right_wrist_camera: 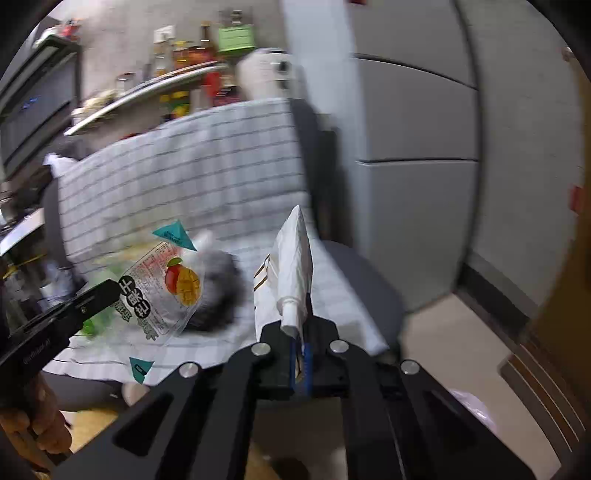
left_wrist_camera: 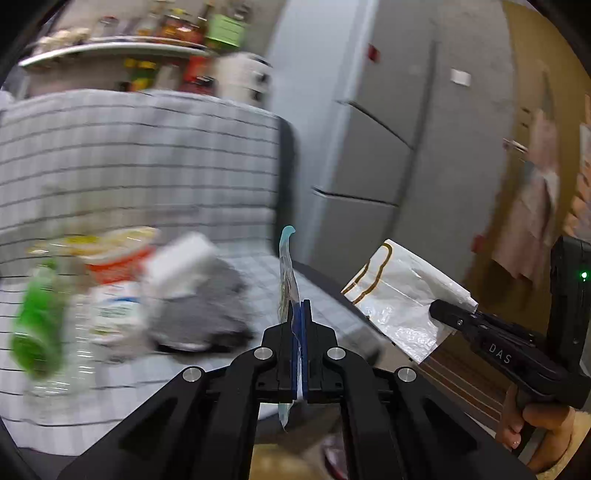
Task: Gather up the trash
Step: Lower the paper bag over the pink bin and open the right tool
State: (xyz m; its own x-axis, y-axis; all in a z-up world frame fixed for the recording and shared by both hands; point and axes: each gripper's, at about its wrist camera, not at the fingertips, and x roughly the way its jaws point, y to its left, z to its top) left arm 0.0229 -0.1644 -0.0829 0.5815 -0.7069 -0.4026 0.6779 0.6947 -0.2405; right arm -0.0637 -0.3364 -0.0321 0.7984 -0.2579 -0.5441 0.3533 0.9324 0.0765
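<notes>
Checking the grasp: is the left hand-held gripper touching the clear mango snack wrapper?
Touching: left wrist view shows the left hand-held gripper shut on the wrapper.

Trash pile point(left_wrist_camera: 122, 288) on chair motion-blurred; shelf bottles point(left_wrist_camera: 177, 26) too smeared to identify

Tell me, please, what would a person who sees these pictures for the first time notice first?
Probably the two wrappers held up in the air: the left gripper is shut on a clear mango snack wrapper, and the right gripper on a white bag with gold stripes. Behind them, blurred trash with a green-labelled bottle lies on a checked cloth.
</notes>
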